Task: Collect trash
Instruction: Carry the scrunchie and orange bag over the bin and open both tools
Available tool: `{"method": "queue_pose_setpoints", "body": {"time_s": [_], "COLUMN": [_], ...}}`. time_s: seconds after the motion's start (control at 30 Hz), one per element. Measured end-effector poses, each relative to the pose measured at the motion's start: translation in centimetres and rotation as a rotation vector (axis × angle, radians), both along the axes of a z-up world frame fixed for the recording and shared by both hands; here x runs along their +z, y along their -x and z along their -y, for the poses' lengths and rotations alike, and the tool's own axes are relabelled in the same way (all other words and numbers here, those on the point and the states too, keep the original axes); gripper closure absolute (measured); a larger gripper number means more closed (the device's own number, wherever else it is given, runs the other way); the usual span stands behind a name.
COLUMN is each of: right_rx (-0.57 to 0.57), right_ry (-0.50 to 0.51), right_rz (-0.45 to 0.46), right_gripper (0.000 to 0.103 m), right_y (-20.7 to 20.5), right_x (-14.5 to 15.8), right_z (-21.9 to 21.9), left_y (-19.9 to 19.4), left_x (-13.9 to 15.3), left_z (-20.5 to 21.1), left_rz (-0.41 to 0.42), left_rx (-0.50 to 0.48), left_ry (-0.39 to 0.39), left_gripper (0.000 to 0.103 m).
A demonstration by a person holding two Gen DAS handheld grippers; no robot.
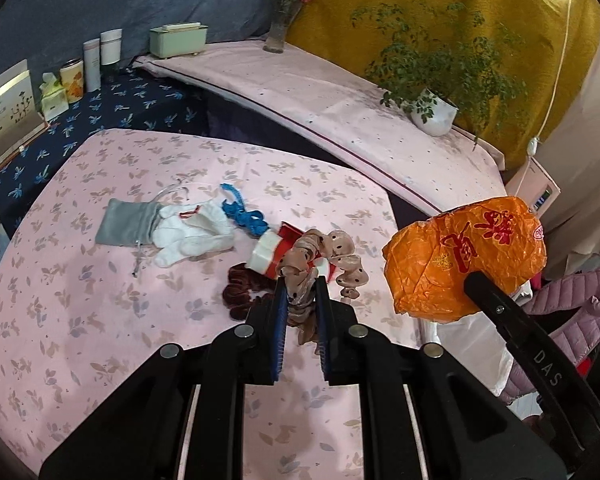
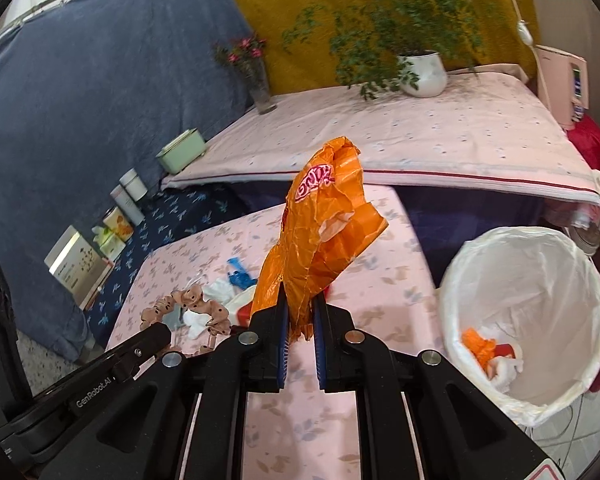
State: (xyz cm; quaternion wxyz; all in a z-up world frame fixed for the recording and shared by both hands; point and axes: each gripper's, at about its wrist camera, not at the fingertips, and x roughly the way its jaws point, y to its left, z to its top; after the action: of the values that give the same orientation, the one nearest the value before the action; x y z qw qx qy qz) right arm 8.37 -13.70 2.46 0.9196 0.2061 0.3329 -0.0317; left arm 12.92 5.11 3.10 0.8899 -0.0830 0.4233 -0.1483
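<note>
Left gripper point(image 1: 302, 300) is clamped on a beige dotted scrunchie point(image 1: 332, 258) above the pink floral table point(image 1: 100, 300). Right gripper point(image 2: 300, 316) is clamped on an orange plastic bag point(image 2: 324, 232). Only the right wrist view shows the white-lined bin point(image 2: 480, 264), beside the table, holding trash.

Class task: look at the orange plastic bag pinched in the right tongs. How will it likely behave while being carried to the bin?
The orange plastic bag is thin and crumpled, so probably very light. It stands up above the right tongs yet looks limp, so it may flop or flutter. Its glossy film might slip from a light pinch.
</note>
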Motion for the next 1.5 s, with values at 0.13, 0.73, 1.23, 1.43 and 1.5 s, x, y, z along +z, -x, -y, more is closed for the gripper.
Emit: {"method": "queue_pose_setpoints", "body": {"time_s": [0.13,0.73,1.23,1.43,1.5], "right_rx": [-0.050,-0.253,-0.339,-0.356,-0.353], "right_ry": [-0.006,-0.003,-0.003,0.010,0.008], "right_rz": [0.003,-0.049,-0.087,-0.076,-0.073], "right_gripper": [0.093,0.093,0.084,0.074,0.074], "right_y": [1.5,5.5,6.2,6.3,6.2], "right_x": [-0.1,-2.5,-4.3,-4.0,-3.9], "right_z": [3.1,13.2,16.4,16.7,16.6], "left_y": [0.7,2.4,2.6,2.6,2.4], "left_x": [0.4,0.1,-1.6,-1.4,-1.5], "left_z": [3.3,15.2,20.5,20.8,20.6], "left_rz": [0.013,0.016,-0.003,0.025,0.023], "left_rx": [-0.052,-0.283,-0.415,-0.405,-0.397], "left_ry": [-0.008,-0.006,0.025,0.011,0.009], "left_gripper": [0.090,0.090,0.062,0.051,0.050]}}
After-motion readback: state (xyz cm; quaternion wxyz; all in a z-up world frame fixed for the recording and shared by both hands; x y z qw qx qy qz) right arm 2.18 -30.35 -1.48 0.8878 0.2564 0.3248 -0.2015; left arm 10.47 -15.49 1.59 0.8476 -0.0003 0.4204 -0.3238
